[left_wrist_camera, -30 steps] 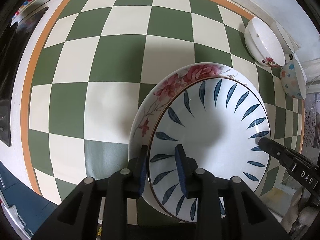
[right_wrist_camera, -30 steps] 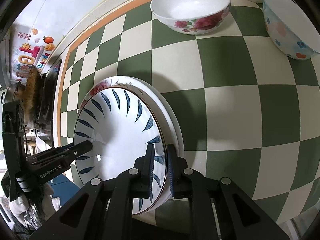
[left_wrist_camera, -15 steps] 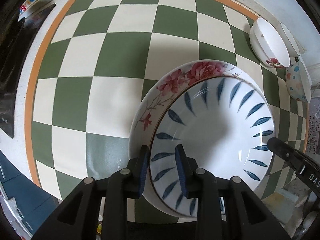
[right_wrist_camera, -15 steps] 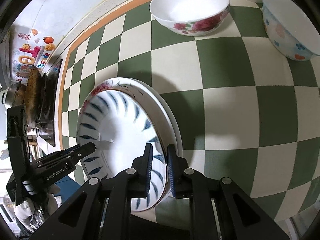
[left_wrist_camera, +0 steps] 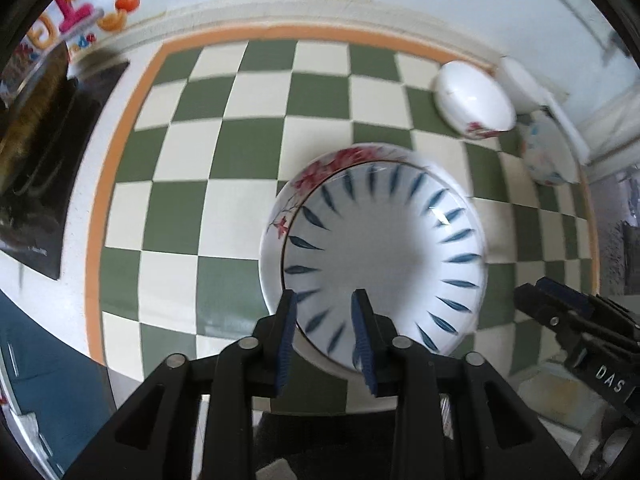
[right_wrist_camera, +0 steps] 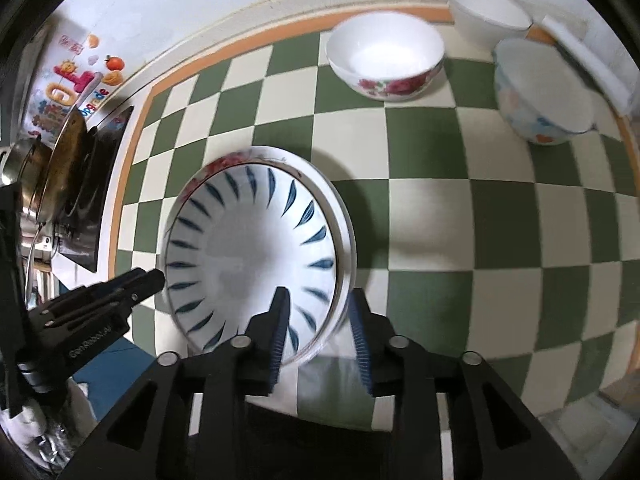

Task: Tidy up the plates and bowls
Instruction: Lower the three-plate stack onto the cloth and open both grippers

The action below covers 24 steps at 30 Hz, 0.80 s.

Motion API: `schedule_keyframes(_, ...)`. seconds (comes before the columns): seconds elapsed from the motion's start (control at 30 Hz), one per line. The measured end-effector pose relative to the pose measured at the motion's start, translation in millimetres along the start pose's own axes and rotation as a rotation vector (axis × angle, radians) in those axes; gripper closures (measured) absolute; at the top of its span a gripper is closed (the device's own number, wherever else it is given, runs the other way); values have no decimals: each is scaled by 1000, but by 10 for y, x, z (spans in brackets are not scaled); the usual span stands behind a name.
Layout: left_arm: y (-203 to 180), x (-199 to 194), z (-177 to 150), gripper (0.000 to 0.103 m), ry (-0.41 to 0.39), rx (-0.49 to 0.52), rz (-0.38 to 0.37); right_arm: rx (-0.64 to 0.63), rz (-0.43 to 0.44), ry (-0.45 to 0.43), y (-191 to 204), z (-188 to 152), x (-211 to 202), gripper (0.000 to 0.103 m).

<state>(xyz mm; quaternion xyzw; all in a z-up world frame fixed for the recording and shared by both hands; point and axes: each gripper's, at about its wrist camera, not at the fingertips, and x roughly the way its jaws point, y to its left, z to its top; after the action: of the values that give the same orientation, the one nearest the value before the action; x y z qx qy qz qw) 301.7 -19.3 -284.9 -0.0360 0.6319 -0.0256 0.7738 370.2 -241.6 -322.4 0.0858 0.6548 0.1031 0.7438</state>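
On the green and cream checkered mat (left_wrist_camera: 248, 128) the blue-leaf plate (left_wrist_camera: 384, 256) lies on top of the rose plate (left_wrist_camera: 276, 216), whose flowered rim shows at the far left side of the stack. The left gripper (left_wrist_camera: 325, 336) stands above the near left edge of the stack. Its jaws are opening, and the pads do not press on the rim. The right gripper (right_wrist_camera: 318, 332) stands above the near right edge, also with opening jaws, and the plate rim is seen between them, not squeezed. Three bowls wait at the far right of the mat: a rose bowl (right_wrist_camera: 386, 60), a plain white bowl (right_wrist_camera: 488, 12) behind it, and a dotted bowl (right_wrist_camera: 540, 96).
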Motion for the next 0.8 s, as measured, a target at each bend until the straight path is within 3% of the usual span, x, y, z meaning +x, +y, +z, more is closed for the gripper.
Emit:
schedule_keyframes(0.1, -42, -283, -108, 42, -67, 31, 2, -9, -13, -46, 85, -155, -286, 33)
schedule_keyframes(0.13, -48, -385, -139, 28, -86, 36, -1, -10, -13, -71, 121, -221, -413, 25)
schedule_keyframes(0.17, -37, -479, -171, 18, -106, 38, -6, -10, -12, -89, 147, -274, -496, 23)
schedule_keyframes(0.33, 28, -859, -295, 9, -194, 41, 3, -5, -60, -178, 325, -530, -950, 13)
schedule_keyframes(0.8, 33, -1608, -821, 0, -341, 68, -37, -23, -106, -328, 692, -1205, -1754, 5)
